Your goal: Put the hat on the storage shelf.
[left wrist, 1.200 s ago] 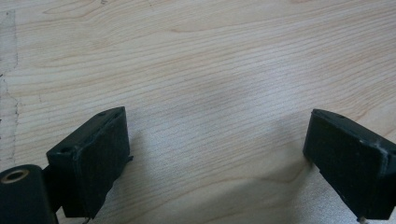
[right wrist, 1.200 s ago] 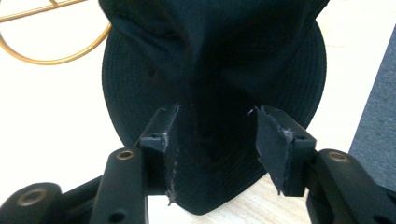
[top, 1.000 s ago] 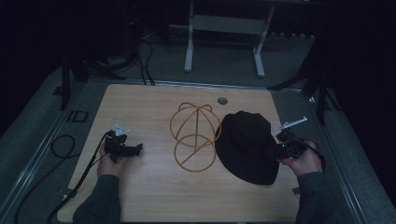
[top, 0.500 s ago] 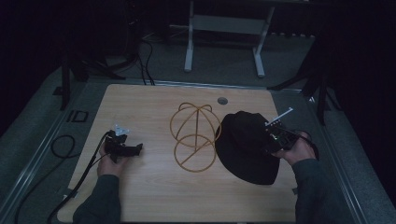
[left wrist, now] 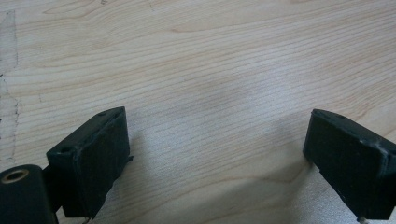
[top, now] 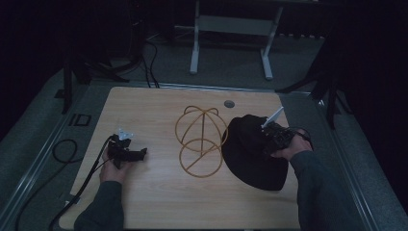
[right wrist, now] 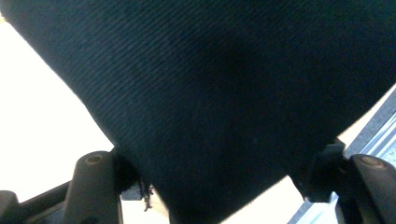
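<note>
Your left gripper (left wrist: 217,154) jaws apart over bare table (left wrist: 210,60); right gripper (top: 269,137) on black hat (right wrist: 224,93), clamp state unclear; no readable writing.

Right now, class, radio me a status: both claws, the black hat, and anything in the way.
Left claw open, over bare table. Right claw at the black hat, jaws apart, fabric between them. Wire hat stand beside hat, nothing between them.

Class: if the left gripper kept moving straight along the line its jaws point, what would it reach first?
Probably the bare wooden table: the left gripper, jaws open, looks down onto it. Seen from above, the wire frame lies farther that way.
</note>
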A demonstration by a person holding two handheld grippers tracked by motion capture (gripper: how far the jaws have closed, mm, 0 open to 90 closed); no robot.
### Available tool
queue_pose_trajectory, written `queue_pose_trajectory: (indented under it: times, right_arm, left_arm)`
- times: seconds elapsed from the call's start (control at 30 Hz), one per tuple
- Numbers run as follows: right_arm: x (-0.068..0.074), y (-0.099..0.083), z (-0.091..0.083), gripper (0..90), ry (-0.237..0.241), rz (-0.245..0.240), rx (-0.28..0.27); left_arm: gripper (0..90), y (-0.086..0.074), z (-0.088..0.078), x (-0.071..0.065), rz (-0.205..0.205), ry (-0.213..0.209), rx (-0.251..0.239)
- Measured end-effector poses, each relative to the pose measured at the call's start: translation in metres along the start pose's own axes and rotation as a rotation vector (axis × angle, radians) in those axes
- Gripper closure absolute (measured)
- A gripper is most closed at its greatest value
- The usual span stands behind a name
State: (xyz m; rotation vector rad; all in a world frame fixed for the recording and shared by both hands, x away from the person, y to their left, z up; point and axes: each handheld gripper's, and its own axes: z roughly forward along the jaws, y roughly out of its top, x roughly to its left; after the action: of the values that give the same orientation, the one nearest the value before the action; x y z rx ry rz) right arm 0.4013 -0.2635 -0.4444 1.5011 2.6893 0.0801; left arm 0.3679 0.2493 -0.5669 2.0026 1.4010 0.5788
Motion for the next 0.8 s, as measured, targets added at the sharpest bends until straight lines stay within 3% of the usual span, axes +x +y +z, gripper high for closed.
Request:
queue_pose_trajectory:
  times: [0.33, 0.57, 0.63, 0.8]
  right_arm:
    - [-0.002, 0.008, 0.005, 67.7, 0.015, -0.023, 0.039]
    - [0.002, 0.014, 0.005, 83.4, -0.030, -0.046, 0.050]
    - [0.002, 0.014, 0.003, 86.3, -0.055, -0.056, 0.042]
    - [0.000, 0.014, -0.001, 87.1, -0.059, -0.072, 0.037]
  left_arm:
    - [7.3, 0.000, 0.000, 0.000, 0.000, 0.000, 0.000]
    - [7.3, 0.000, 0.000, 0.000, 0.000, 0.000, 0.000]
    - [7.4, 0.000, 0.000, 0.000, 0.000, 0.000, 0.000]
    - [7.3, 0.000, 0.000, 0.000, 0.000, 0.000, 0.000]
